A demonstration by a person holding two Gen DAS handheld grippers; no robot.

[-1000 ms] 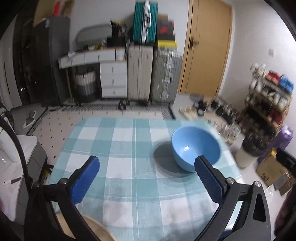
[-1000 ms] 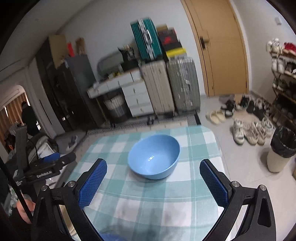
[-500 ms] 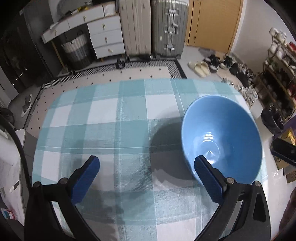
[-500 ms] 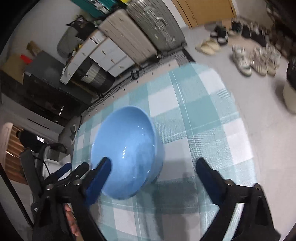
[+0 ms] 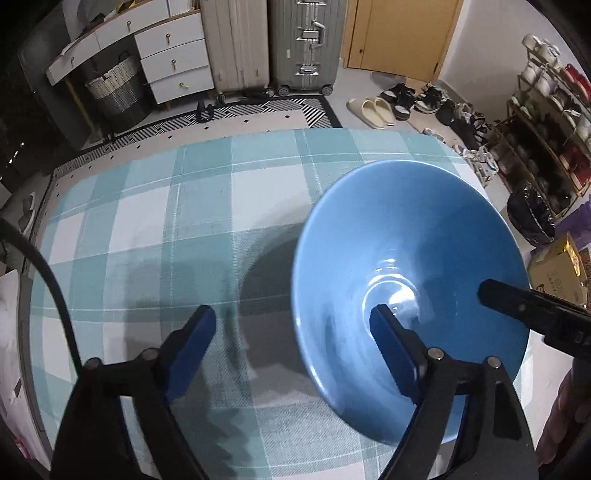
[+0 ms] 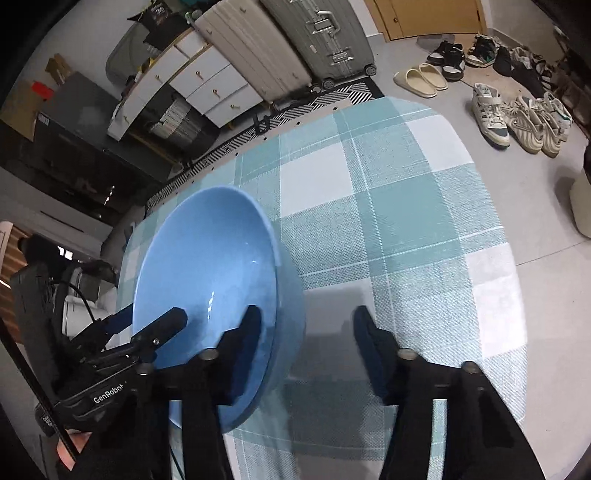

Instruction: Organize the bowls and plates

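Blue ceramic bowl point(image 5: 406, 266) standing upright on a table covered with a teal-and-white checked cloth point(image 5: 207, 221), toward the cloth's right side in the left wrist view and toward its left side in the right wrist view point(image 6: 207, 273).

Left wrist view, left to right: a black cable point(image 5: 51, 280) crosses the near left corner. The left gripper point(image 5: 291, 325) straddles the bowl's left wall, its left finger over the bare cloth outside the bowl and its right finger point(image 5: 388, 332) inside the bowl above the glossy bottom. Its jaws have just been closing, with the wall between them, yet the pads are clear of the wall on both sides and the gripper is not gripping. A finger of the other gripper enters from the right over the bowl's right rim.

Right wrist view, left to right: the left gripper's black body lies at the bowl's left edge. The right gripper point(image 6: 306, 325) straddles the bowl's right wall, its left finger point(image 6: 247, 332) inside the bowl and its right finger over the cloth. Its jaws have likewise just been closing around the wall; a gap is visible between the right pad and the bowl, so nothing is clamped.

Far background, left to right: white drawers point(image 5: 173, 59), two suitcases point(image 5: 266, 40), a wooden door point(image 5: 399, 33), shoes point(image 6: 517, 118) on the floor.
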